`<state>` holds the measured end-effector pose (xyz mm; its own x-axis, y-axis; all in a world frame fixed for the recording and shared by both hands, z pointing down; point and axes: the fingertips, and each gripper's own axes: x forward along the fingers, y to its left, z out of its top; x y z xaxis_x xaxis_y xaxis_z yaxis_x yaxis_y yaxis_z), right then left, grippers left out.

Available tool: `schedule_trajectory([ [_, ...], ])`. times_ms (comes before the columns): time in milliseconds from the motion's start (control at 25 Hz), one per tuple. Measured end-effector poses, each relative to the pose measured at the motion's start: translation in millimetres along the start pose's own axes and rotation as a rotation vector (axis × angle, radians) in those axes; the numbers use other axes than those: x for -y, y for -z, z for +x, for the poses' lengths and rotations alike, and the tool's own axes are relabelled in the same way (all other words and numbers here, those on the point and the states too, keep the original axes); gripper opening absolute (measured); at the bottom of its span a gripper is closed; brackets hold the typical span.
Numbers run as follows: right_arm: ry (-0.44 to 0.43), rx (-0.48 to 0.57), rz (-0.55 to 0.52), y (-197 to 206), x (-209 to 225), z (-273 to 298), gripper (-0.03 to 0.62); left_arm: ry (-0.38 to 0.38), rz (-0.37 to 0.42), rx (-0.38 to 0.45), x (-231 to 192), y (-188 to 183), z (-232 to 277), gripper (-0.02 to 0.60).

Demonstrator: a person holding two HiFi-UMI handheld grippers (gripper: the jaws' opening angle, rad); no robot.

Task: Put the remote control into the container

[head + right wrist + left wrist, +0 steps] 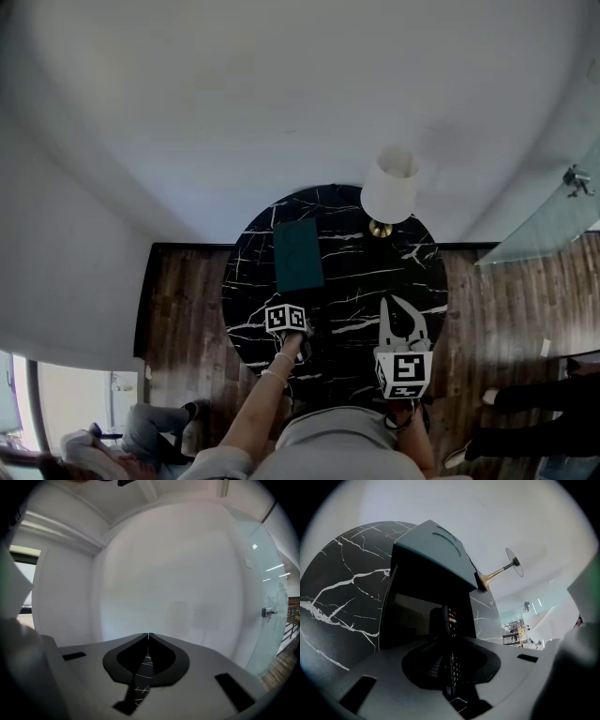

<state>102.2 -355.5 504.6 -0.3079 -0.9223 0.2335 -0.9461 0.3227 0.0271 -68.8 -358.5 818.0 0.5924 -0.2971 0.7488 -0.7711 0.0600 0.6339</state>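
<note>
White walls ringed the black marble bench [412, 281]. The left tool [444, 637] was clamped edge-on on the remote control [451, 618], just ahead of which stood the open container [431, 550]. The remote looked light, rigid and slick, so a mid-body hold seemed best. The right tool [148, 637] was closed and empty.

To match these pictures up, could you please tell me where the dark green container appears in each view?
Head view: the container lies at centre, on the table's far half.
Left gripper view: the container fills upper centre, its dark opening facing the camera, the remote control before it.
Right gripper view: not in it.
Shared landmark: the black marble table, visible in all three views.
</note>
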Motion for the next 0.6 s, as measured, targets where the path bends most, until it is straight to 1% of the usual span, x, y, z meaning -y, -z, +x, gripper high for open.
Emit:
schedule_trajectory([
  [120,-0.004,0.000,0.007,0.6,1.4,-0.4,0.014,-0.013,0.020,-0.010,1.5,0.8,-0.2,0.075],
  [280,-0.003,-0.002,0.015,2.7,4.3,-1.1,0.014,-0.023,0.031,-0.007,5.2,0.6,-1.9,0.127],
  [600,-0.027,-0.005,0.020,5.1,0.9,2.3,0.014,-0.045,0.041,0.040,3.6,-4.5,-14.5,0.135],
])
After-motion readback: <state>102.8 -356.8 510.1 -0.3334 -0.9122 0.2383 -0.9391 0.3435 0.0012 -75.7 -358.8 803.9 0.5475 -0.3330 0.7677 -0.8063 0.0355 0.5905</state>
